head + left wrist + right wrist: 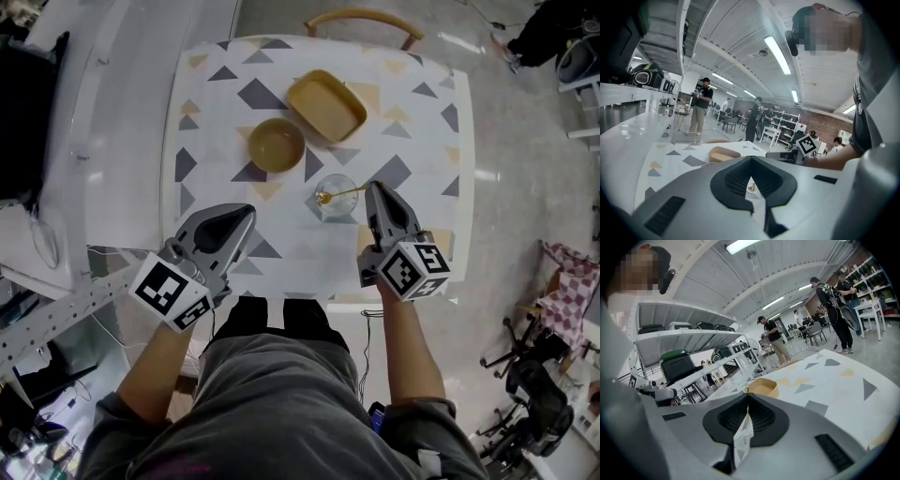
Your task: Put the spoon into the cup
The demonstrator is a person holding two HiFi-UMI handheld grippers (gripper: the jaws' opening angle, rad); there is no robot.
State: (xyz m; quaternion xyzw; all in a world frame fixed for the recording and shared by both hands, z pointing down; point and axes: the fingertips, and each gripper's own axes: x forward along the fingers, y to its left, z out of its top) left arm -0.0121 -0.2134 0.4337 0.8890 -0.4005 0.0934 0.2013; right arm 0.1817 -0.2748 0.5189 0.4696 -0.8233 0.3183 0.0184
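You have a white table [412, 141] with grey and tan triangles in front of you. A round brown bowl [276, 144] sits on it, just beside a square tan dish [326, 105]. A chair [364, 19] stands at the far side.

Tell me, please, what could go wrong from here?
The right gripper pinches the spoon by its handle end, nearly level over the cup; released so, it may slide off the rim. The left gripper is not steadying the cup, so a nudge could tip it.
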